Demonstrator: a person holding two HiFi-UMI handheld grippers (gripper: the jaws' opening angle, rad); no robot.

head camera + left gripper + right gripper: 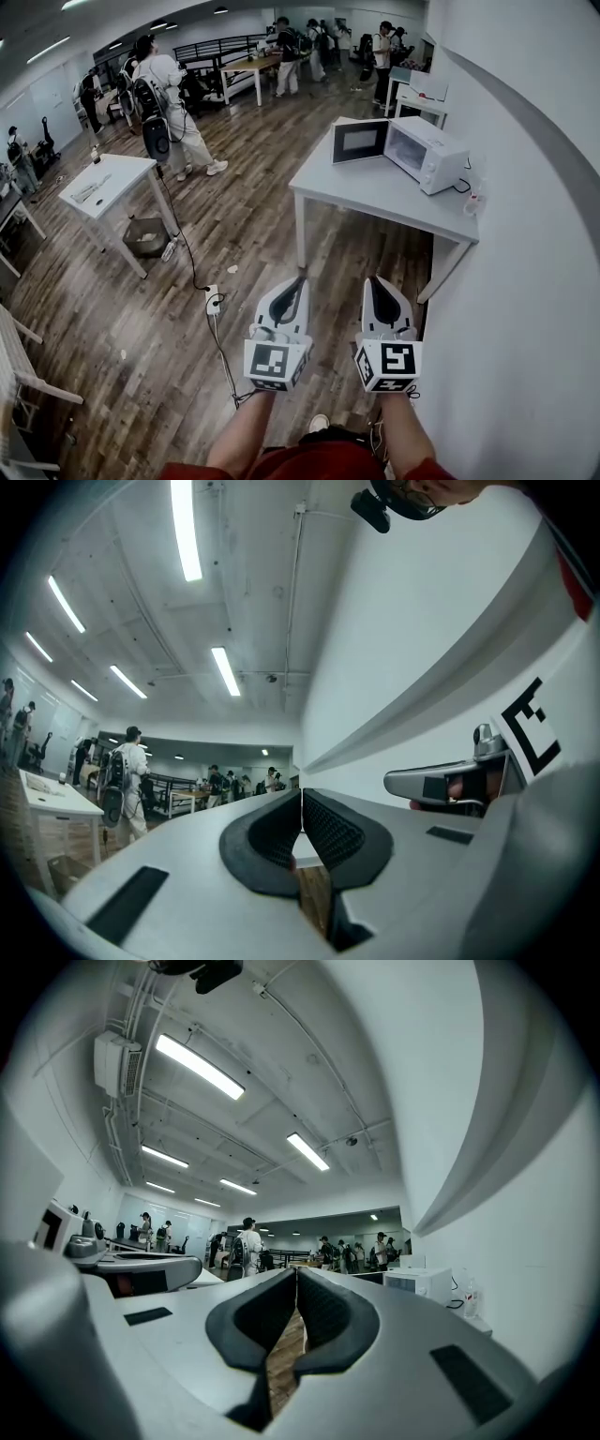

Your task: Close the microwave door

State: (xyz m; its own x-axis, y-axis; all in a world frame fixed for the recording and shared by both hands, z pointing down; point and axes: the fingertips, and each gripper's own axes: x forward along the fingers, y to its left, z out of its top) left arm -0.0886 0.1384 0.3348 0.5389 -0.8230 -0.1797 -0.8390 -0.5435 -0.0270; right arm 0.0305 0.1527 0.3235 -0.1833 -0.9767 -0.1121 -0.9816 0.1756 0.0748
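Note:
The white microwave [429, 152] stands on a white table [375, 195] against the right wall, well ahead of me. Its dark-windowed door [360, 141] is swung open to the left. My left gripper [300, 279] and right gripper [374, 279] are side by side over the wooden floor, short of the table, pointing at it. Both are shut with nothing between the jaws. In the left gripper view the left gripper [301, 795] has its pads together. In the right gripper view the right gripper [296, 1275] is shut too, with the microwave [418, 1282] small at the right.
The white wall [525, 281] runs close along my right. A power strip [214, 300] and its cable lie on the floor to my left. Another white table [105, 183] has a box [145, 236] under it. A person [173, 103] and several others stand farther back.

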